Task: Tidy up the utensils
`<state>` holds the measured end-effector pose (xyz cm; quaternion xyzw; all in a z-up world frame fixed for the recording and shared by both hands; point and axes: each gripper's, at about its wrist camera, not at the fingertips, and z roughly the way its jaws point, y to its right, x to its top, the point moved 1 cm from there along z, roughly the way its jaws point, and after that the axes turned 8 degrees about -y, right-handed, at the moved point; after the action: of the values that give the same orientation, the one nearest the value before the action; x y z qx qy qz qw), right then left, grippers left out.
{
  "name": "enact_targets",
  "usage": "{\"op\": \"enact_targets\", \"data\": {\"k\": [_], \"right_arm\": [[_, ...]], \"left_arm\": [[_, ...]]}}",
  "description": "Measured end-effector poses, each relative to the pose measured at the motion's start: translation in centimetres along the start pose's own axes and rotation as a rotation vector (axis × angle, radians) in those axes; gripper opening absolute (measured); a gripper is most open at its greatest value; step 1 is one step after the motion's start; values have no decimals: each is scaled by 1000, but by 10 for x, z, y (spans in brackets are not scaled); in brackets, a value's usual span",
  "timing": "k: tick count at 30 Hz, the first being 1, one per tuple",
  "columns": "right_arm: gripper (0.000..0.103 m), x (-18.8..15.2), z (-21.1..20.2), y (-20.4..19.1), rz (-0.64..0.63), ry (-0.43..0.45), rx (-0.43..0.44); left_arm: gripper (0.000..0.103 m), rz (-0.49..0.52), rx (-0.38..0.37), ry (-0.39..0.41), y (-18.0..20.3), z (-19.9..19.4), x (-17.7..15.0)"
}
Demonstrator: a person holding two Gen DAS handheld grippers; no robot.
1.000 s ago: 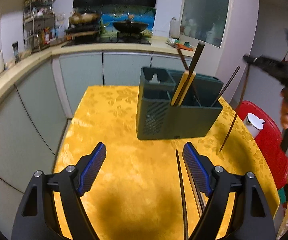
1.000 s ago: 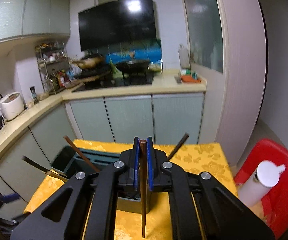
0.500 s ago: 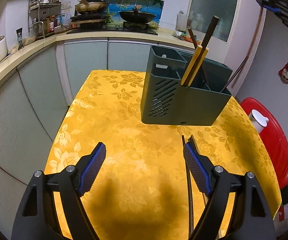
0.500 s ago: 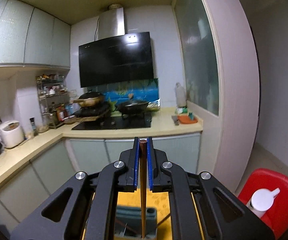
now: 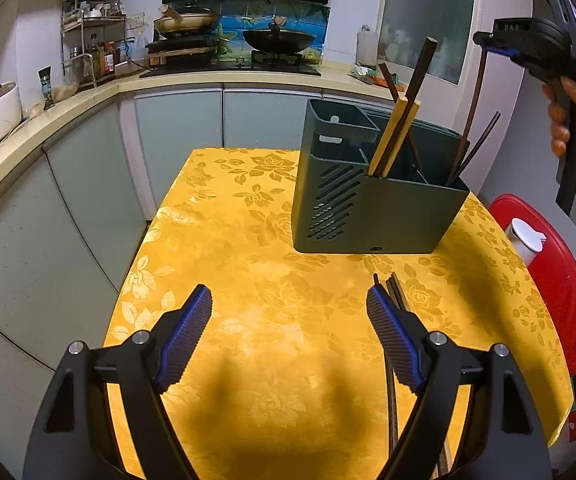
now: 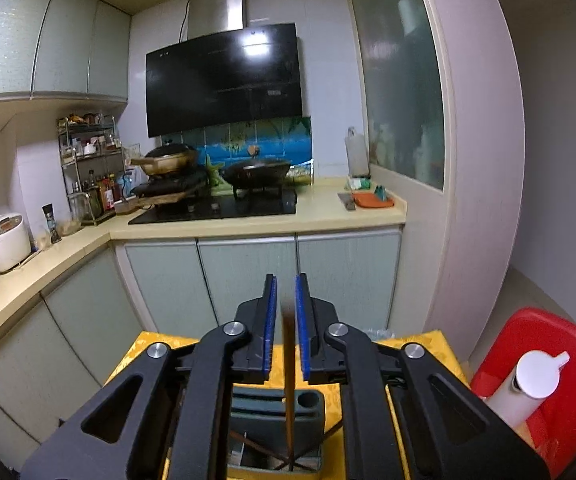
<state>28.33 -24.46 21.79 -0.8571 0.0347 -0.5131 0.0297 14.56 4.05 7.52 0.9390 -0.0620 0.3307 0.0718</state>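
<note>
Hovering over yellow-clothed bench [image 5: 224, 248], left gripper [image 5: 288, 332] fingers wide apart, empty; dark chopsticks [image 5: 393, 296] lie just beside right finger; utensil caddy [image 5: 372, 200] beyond holds several chopsticks

Right wrist view: right gripper [image 6: 284, 328] fingers opening, brown chopstick [image 6: 288, 380] between them, loose, hanging into caddy below

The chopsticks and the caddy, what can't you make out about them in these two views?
- Loose chopsticks on the table, left wrist view: lower ends hidden behind the open left claw.
- Dark chopstick in the opening right claw, right wrist view: blurred; pad contact unclear.
- Caddy, right wrist view: mostly hidden by the claw.
- Caddy floor, left wrist view: hidden by its walls.
</note>
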Motion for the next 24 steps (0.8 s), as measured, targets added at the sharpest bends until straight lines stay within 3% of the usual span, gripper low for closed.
{"op": "enact_targets", "data": {"k": [1, 4, 5, 14, 20, 24], "right_arm": [[15, -2, -1, 1, -4, -7, -2], [46, -5, -8, 3, 2, 1, 1], [48, -6, -11, 5, 7, 8, 0], [52, -20, -58, 24, -10, 3, 8], [53, -79, -84, 35, -41, -69, 39], [53, -141, -86, 37, -48, -167, 57]], "left_arm": [[77, 0, 1, 0, 0, 0, 0], [77, 0, 0, 0, 0, 0, 0], [77, 0, 1, -1, 0, 0, 0], [77, 2, 5, 4, 1, -2, -5], [77, 18, 12, -5, 7, -1, -11], [77, 26, 17, -21, 12, 2, -18]]}}
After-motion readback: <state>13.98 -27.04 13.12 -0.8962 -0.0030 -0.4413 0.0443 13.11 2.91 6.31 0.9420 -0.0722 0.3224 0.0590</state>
